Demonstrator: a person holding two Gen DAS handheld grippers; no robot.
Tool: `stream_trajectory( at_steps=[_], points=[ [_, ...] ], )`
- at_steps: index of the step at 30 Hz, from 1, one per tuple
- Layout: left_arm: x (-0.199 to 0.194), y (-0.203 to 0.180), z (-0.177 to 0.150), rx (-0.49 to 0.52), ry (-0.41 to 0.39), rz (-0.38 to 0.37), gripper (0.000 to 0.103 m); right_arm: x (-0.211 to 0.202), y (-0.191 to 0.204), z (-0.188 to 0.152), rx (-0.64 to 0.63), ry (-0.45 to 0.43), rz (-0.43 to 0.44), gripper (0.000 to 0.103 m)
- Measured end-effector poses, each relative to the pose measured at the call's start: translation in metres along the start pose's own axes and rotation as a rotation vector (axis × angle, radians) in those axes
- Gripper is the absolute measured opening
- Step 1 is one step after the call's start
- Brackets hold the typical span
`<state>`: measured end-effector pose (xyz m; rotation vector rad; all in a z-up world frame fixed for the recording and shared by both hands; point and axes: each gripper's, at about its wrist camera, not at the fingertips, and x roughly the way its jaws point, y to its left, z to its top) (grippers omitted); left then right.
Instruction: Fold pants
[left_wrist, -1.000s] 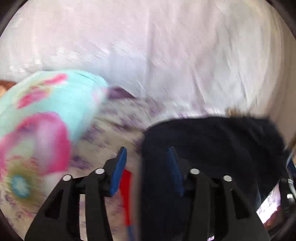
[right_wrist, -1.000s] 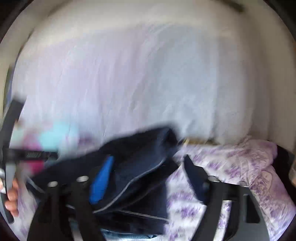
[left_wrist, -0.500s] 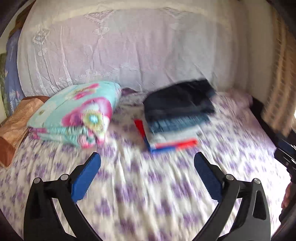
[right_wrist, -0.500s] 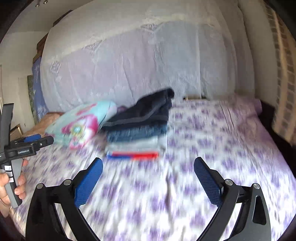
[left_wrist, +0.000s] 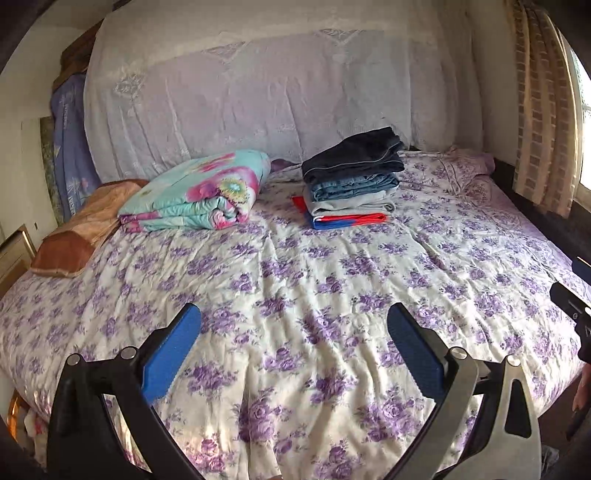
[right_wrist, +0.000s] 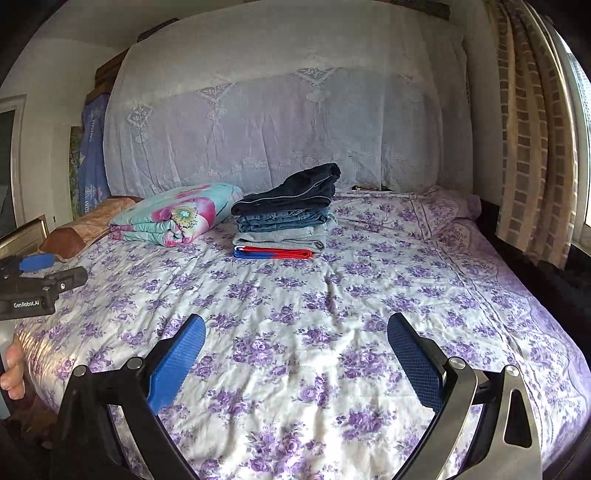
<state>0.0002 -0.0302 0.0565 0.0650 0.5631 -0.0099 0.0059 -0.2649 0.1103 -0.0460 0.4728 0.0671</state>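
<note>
Folded dark navy pants (left_wrist: 352, 155) (right_wrist: 291, 192) lie on top of a stack of folded clothes: blue jeans (left_wrist: 351, 184), a grey garment (right_wrist: 280, 236) and a red and blue garment (left_wrist: 347, 219) (right_wrist: 273, 253). The stack sits at the far middle of the bed. My left gripper (left_wrist: 293, 343) is open and empty, low over the near part of the bed. My right gripper (right_wrist: 295, 347) is open and empty too, far back from the stack. The left gripper also shows at the left edge of the right wrist view (right_wrist: 37, 275).
The bed carries a white sheet with purple flowers (left_wrist: 295, 280) (right_wrist: 332, 295). A folded floral turquoise quilt (left_wrist: 199, 192) (right_wrist: 173, 214) and a brown pillow (left_wrist: 77, 236) lie left of the stack. A lace-covered headboard (left_wrist: 258, 96) stands behind, a curtain (right_wrist: 532, 147) to the right.
Both grippers have let go of the navy pants, opened wide and pulled back from the stack to the near side of the bed. The pants now rest on the stack.
</note>
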Motion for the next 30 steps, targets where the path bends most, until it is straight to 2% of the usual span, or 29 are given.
stream_trajectory(
  at_steps=[4, 8, 13, 21, 23, 27, 30],
  points=[
    [0.004, 0.008, -0.009, -0.025, 0.036, 0.013, 0.099, -0.005, -0.008, -0.005, 0.025, -0.007, -0.033, 0.099],
    [0.004, 0.013, -0.008, -0.042, 0.034, 0.065, 0.099, -0.010, -0.009, -0.009, 0.027, -0.013, -0.049, 0.099],
    [0.000, 0.008, -0.005, -0.007, 0.008, 0.137, 0.099, -0.013, -0.010, -0.009, 0.024, -0.023, -0.048, 0.099],
    [-0.014, 0.002, -0.002, 0.012, -0.097, 0.135, 0.098, -0.015, -0.011, -0.010, 0.036, -0.024, -0.038, 0.099],
    [-0.015, 0.000, -0.001, 0.021, -0.095, 0.127, 0.098, -0.017, -0.010, -0.011, 0.038, -0.025, -0.039, 0.099],
    [-0.012, 0.003, -0.001, 0.005, -0.093, 0.156, 0.098, -0.016, -0.011, -0.013, 0.043, -0.015, -0.041, 0.099],
    [-0.007, 0.008, -0.001, -0.014, -0.062, 0.144, 0.098, -0.015, -0.009, -0.015, 0.047, -0.009, -0.039, 0.099]
  ],
)
